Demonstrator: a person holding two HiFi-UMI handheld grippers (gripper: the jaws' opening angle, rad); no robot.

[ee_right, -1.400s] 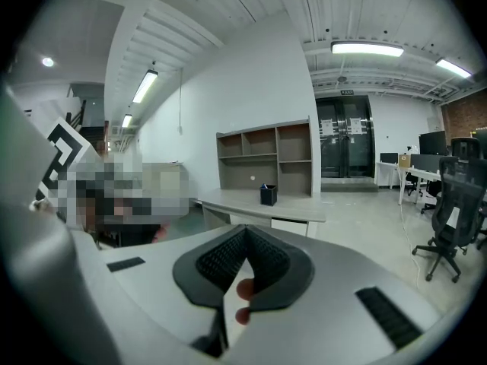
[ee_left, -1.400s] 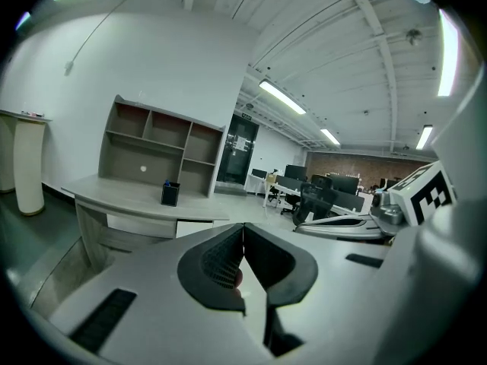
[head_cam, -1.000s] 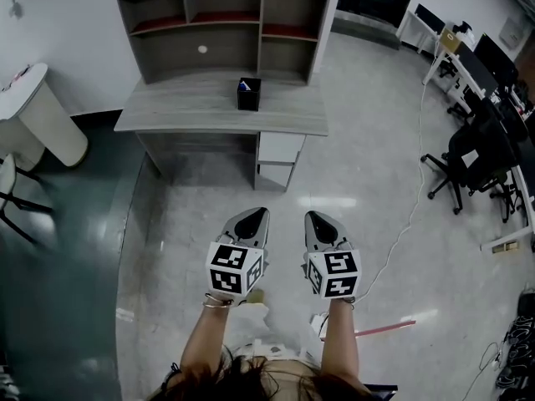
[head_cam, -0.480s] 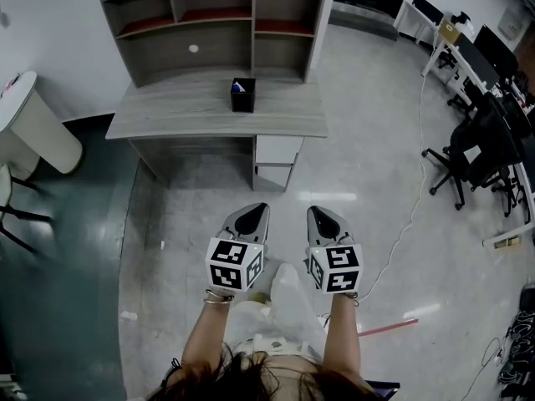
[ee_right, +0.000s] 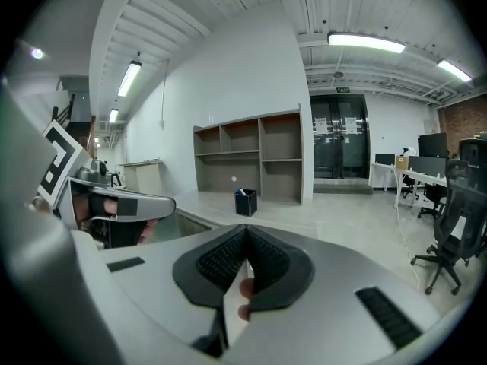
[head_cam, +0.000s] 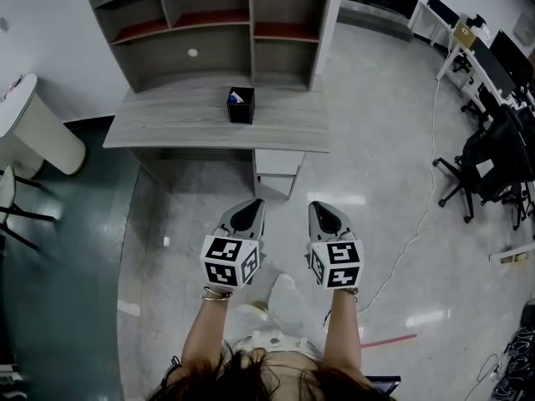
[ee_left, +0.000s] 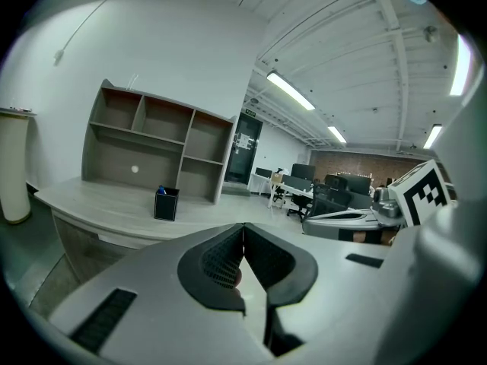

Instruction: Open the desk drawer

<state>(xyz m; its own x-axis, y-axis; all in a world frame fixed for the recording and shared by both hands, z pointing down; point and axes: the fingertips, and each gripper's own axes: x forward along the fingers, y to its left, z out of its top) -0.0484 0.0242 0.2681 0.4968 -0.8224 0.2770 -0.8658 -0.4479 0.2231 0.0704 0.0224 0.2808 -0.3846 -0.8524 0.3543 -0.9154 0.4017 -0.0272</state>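
A: Where is the drawer (head_cam: pixel 280 162)?

B: Under the right end of the tabletop (head_cam: pixel 167 120), just below its front edge. It is a white front, with a second white front right beneath it. Both look flush with the desk (head_cam: pixel 155 162), so closed as far as the head view shows. I can't make out a handle.

A: And the grippers?

B: Both are over the floor (head_cam: pixel 384 115), well apart from the desk, side by side and pointing towards it. The left gripper (head_cam: pixel 250 204) lines up roughly with the drawer; the right gripper (head_cam: pixel 317 206) is just beyond the tabletop's right edge.

A: What are the jaws doing?

B: Pressed together on each one, pad against pad. Each gripper's own view shows nothing pinched between them.

A: Anything on the tabletop?

B: One black pen holder (head_cam: pixel 241 106) with something blue inside. It stands near the back edge, right of the middle, just in front of the shelf unit (head_cam: pixel 213 53) along the back. The rest of the surface is bare grey wood grain.

A: What is around the desk?

B: A round table (head_cam: pixel 38 132) off its left end, an office chair (head_cam: pixel 493 161) far to the right, and a pale cable (head_cam: pixel 418 215) trailing across the floor.
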